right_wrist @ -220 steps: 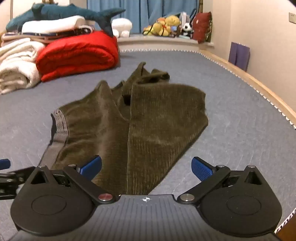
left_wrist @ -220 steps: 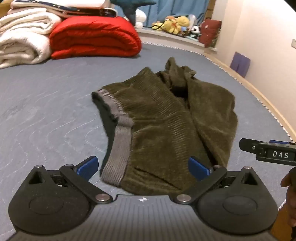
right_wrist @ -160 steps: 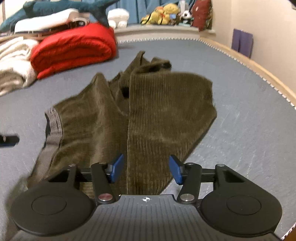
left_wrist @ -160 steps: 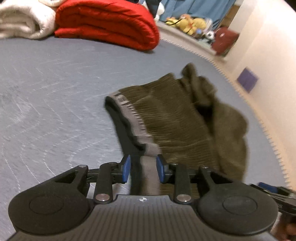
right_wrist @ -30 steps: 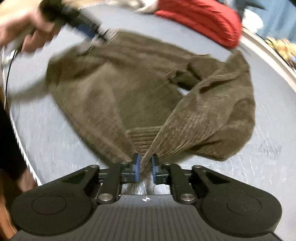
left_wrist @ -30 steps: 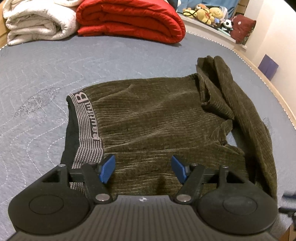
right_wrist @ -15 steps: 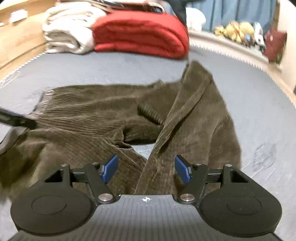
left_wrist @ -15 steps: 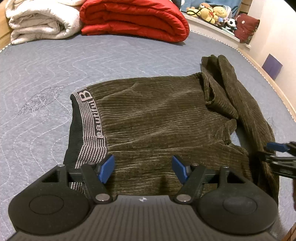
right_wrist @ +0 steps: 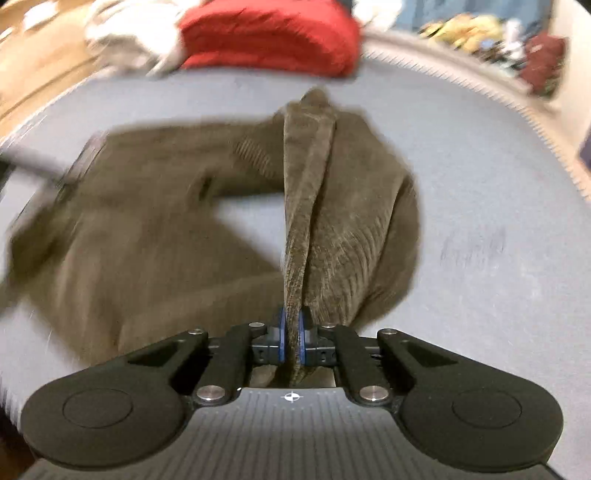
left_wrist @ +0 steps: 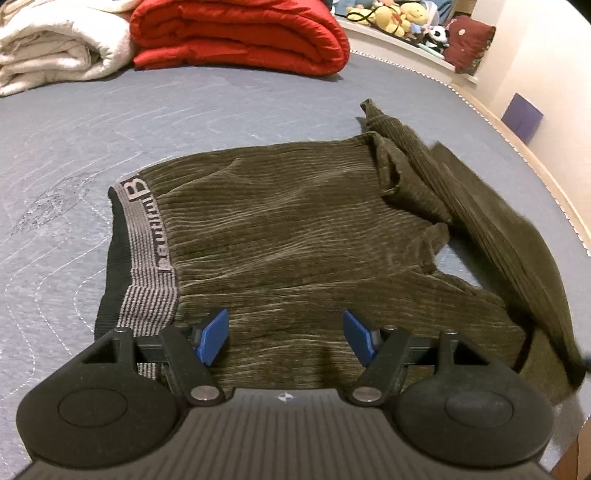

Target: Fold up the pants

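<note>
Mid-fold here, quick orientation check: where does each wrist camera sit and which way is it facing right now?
Left wrist: rides the left gripper, angled down over the pants near the waistband; its own blue fingers stand open, nothing between them.
Right wrist: rides the right gripper, looking along a lifted pant leg; jaws have just closed on the fabric; frame blurred.
Shared: the pants, grey mattress, red quilt.

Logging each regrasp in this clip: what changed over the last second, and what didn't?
The right gripper, open over the trouser leg half a second ago, has just closed on the pants, pinching a leg fold taut. The left gripper stayed open above the waist end. Waistband and red quilt are unmoved.
</note>
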Demonstrator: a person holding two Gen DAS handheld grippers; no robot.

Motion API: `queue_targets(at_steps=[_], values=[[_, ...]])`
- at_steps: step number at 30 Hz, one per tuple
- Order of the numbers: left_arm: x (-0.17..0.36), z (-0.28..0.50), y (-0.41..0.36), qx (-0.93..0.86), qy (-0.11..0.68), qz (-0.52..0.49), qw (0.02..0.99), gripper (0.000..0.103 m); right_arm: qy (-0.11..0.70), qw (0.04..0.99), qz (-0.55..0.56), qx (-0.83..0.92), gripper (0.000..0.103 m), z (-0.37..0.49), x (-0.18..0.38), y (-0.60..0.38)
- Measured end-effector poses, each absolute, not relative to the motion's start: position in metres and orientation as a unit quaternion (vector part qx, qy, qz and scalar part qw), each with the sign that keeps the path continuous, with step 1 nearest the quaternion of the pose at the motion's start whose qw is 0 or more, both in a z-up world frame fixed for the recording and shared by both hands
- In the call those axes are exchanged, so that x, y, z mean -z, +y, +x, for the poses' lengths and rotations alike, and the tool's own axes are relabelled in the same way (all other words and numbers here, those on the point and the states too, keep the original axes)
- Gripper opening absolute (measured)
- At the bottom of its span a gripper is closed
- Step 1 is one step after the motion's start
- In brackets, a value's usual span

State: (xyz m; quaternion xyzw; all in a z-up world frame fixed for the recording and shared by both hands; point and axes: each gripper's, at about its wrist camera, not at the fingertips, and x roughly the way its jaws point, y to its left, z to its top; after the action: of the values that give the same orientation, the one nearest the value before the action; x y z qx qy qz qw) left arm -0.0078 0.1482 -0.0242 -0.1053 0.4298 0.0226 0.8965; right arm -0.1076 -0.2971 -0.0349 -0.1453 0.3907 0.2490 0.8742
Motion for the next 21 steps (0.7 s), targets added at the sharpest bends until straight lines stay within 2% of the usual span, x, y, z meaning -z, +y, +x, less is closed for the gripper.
queue_targets(at_steps=[4,7,8,9,10,11,12,21], values=[[0.021,-0.007,0.139,-0.016,0.427,-0.106,0.898,0.074,0.419,0.844,-0.184,-0.278,0.007,-0.138,0.047,-0.323],[0.022,-0.006,0.132,-0.012,0.429,-0.097,0.898,0.074,0.396,0.854,-0.169,-0.292,0.011,-0.140,0.026,-0.325],[0.024,-0.006,0.130,-0.011,0.430,-0.094,0.898,0.074,0.375,0.865,-0.162,-0.292,0.018,-0.140,0.016,-0.324],[0.025,-0.005,0.129,-0.012,0.432,-0.092,0.897,0.075,0.358,0.874,-0.149,-0.294,0.032,-0.138,0.007,-0.323],[0.026,-0.004,0.130,-0.014,0.433,-0.090,0.897,0.075,0.341,0.882,-0.131,-0.298,0.040,-0.134,-0.001,-0.318],[0.028,-0.005,0.131,-0.017,0.435,-0.090,0.896,0.075,0.325,0.889,-0.112,-0.301,0.052,-0.129,-0.008,-0.312],[0.029,-0.004,0.133,-0.020,0.436,-0.090,0.895,0.075,0.314,0.895,-0.096,-0.303,0.057,-0.122,-0.010,-0.306],[0.034,-0.006,0.150,-0.039,0.441,-0.091,0.892,0.075,0.354,0.907,-0.129,-0.187,0.057,-0.020,0.036,-0.226]])
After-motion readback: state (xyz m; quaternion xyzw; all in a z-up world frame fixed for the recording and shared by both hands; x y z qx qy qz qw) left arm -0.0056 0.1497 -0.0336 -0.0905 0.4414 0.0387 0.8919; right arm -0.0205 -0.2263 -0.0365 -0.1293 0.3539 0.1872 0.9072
